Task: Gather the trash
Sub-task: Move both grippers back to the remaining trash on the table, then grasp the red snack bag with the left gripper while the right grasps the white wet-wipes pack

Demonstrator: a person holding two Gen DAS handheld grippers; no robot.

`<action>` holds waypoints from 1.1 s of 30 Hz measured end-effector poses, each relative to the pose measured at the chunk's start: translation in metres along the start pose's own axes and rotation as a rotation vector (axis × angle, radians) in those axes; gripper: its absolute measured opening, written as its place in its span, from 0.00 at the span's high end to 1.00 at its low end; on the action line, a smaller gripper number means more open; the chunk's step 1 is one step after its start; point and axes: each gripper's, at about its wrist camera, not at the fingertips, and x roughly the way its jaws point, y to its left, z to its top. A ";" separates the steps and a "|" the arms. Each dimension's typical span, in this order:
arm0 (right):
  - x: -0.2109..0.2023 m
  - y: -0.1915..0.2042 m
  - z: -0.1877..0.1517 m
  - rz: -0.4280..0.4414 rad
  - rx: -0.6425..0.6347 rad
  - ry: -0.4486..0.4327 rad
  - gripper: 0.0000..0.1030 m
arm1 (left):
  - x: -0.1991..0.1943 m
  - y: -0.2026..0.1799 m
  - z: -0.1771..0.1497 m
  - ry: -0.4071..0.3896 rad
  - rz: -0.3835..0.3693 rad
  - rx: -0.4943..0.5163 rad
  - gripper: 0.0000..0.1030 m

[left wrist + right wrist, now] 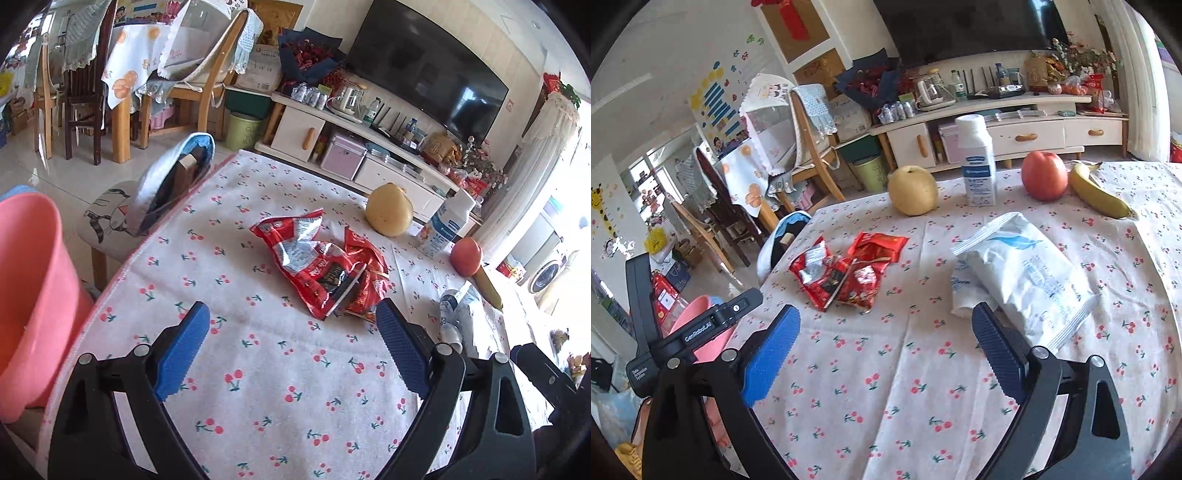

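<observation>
Wrappers (325, 266): crumpled red snack packets in a heap mid-surface (258, 369), on the cherry-print cloth. Left to right in the left wrist view: pink bin (26, 295) sits off the surface's left edge, low and beside the left claw (291, 317); the red heap lies dead ahead of that claw, slightly right of its centreline, nearly touching the right fingertip. Heap's long axis runs diagonally, far-left to near-right. Left claw is wide open, holding nothing.

Right wrist view: same wrappers sit ahead and left of the right claw (886, 317), well apart from it. White bag (1023, 280) lies ahead-right, its near corner just beside the right finger, long axis running away to the far left. Right claw is also wide open and empty.

Judgement: left claw is nearer the red heap and the bin, so it should take the wrappers; right claw is better placed for the white bag. Pear (912, 190), milk bottle (977, 162), apple (1044, 175) and banana (1099, 195) line the far edge, not trash.
</observation>
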 end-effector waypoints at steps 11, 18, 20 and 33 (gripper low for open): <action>0.039 -0.069 0.033 -0.159 -0.063 0.052 0.10 | 0.069 -0.028 0.020 0.062 0.016 0.022 0.12; 0.074 -0.084 0.030 -0.147 -0.132 0.142 0.09 | 0.096 -0.017 0.036 0.080 0.030 -0.046 0.12; 0.081 -0.082 0.029 -0.146 -0.161 0.154 0.09 | 0.104 -0.014 0.040 0.089 0.028 -0.067 0.12; 0.089 -0.097 0.030 -0.163 -0.158 0.183 0.06 | 0.132 -0.028 0.046 0.101 0.121 0.014 0.25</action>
